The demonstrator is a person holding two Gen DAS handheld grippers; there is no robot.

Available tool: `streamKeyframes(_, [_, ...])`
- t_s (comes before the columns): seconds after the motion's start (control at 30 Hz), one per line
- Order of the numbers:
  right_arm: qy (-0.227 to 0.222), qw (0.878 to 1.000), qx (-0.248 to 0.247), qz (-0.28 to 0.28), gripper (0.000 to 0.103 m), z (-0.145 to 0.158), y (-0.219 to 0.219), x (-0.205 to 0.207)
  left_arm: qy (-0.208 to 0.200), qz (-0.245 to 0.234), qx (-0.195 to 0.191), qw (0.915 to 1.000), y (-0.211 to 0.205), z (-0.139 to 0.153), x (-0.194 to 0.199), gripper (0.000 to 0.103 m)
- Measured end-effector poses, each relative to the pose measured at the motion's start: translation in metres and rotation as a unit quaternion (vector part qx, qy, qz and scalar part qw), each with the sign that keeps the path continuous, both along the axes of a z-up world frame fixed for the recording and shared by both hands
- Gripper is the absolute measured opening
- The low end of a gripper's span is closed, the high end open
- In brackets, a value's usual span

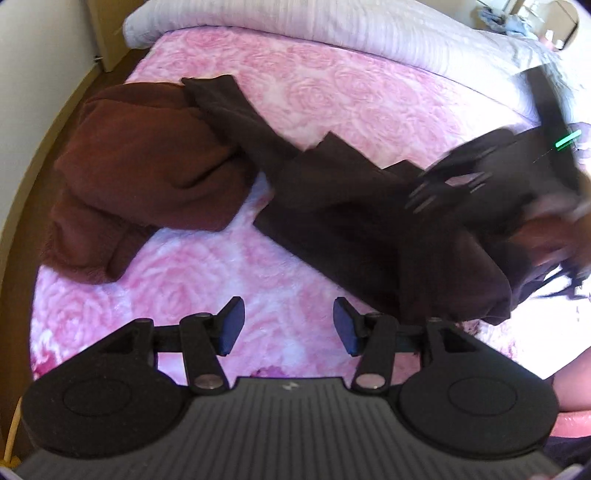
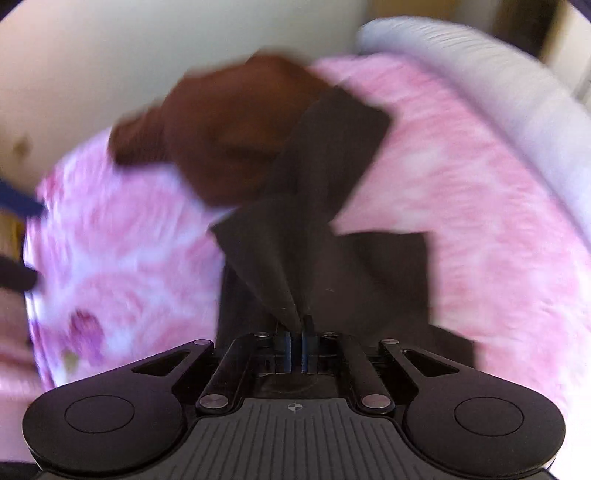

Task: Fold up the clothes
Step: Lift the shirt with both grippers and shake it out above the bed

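Dark garment (image 2: 314, 221) blurred, its edge pinched in right gripper (image 2: 295, 332) jaws.

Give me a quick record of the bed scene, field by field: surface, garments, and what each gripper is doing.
surface: pink rose-patterned blanket
garment in work: dark brown garment, spread out
other garment: reddish-brown garment, bunched beside it, partly under its end
left gripper: open, nothing between the fingers, over bare blanket
right gripper: shut on a fold of the dark brown garment

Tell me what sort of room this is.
Most likely a bedroom: a bed with a pink rose-patterned fleece blanket, a pale ribbed duvet rolled along its far edge, and clothes lying on top.
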State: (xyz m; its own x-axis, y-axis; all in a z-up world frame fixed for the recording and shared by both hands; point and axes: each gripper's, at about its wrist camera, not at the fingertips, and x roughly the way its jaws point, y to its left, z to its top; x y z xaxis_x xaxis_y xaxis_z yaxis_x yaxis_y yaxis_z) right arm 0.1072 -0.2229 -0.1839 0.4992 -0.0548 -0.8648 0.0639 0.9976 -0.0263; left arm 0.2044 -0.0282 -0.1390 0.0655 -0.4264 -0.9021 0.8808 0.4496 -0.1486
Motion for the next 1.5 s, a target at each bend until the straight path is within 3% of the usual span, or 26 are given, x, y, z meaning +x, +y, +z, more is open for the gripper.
streamKeyframes(0.13, [-0.058, 0.990, -0.034, -0.124, 0.003, 0.086, -0.051, -0.081, 0.004, -0.050, -0.026, 0.9984, -0.031, 0.001, -0.010, 0.049])
streamKeyframes(0.23, [-0.072, 0.965, -0.080, -0.238, 0.003, 0.133, -0.083, -0.165, 0.008, -0.088, -0.038, 0.9953, -0.059, 0.000, -0.023, 0.049])
streamKeyframes(0.33, [-0.065, 0.930, -0.110, -0.343, 0.003, 0.156, -0.106, -0.250, 0.004, -0.128, -0.047, 0.9907, -0.089, -0.002, -0.046, 0.049])
streamKeyframes(0.43, [-0.038, 0.893, -0.120, -0.431, 0.003, 0.151, -0.127, -0.327, -0.001, -0.160, -0.051, 0.9857, -0.117, -0.003, -0.075, 0.049])
streamKeyframes(0.57, [0.010, 0.847, -0.089, -0.525, 0.003, 0.114, -0.153, -0.414, -0.018, -0.196, -0.047, 0.9792, -0.149, -0.006, -0.121, 0.050])
streamKeyframes(0.67, [0.050, 0.825, -0.031, -0.562, 0.003, 0.074, -0.176, -0.476, -0.033, -0.200, -0.031, 0.9787, -0.166, -0.012, -0.157, 0.054])
streamKeyframes(0.77, [0.067, 0.835, 0.013, -0.546, 0.003, 0.047, -0.197, -0.521, -0.047, -0.196, -0.010, 0.9794, -0.183, -0.019, -0.189, 0.059])
streamKeyframes(0.83, [0.073, 0.850, 0.050, -0.519, 0.003, 0.038, -0.208, -0.531, -0.060, -0.208, 0.007, 0.9764, -0.197, -0.027, -0.207, 0.060])
streamKeyframes(0.9, [0.075, 0.867, 0.071, -0.488, 0.010, 0.042, -0.215, -0.534, -0.079, -0.225, 0.030, 0.9707, -0.214, -0.037, -0.221, 0.060])
streamKeyframes(0.97, [0.078, 0.882, 0.067, -0.461, 0.039, 0.049, -0.222, -0.531, -0.099, -0.243, 0.048, 0.9639, -0.230, -0.044, -0.226, 0.062])
streamKeyframes(1.03, [0.074, 0.891, 0.058, -0.444, 0.051, 0.056, -0.231, -0.525, -0.123, -0.257, 0.062, 0.9566, -0.246, -0.049, -0.226, 0.064])
streamKeyframes(1.2, [0.033, 0.904, 0.086, -0.417, 0.053, 0.067, -0.257, -0.501, -0.188, -0.289, 0.089, 0.9346, -0.276, -0.068, -0.201, 0.077])
streamKeyframes(1.27, [0.008, 0.917, 0.100, -0.387, 0.054, 0.071, -0.264, -0.482, -0.191, -0.285, 0.112, 0.9326, -0.285, -0.082, -0.181, 0.077])
streamKeyframes(1.37, [-0.007, 0.933, 0.111, -0.341, 0.060, 0.064, -0.271, -0.440, -0.179, -0.254, 0.133, 0.9411, -0.297, -0.103, -0.139, 0.078])
streamKeyframes(1.5, [0.009, 0.951, 0.114, -0.286, 0.067, 0.028, -0.291, -0.375, -0.134, -0.179, 0.128, 0.9663, -0.313, -0.124, -0.078, 0.079])
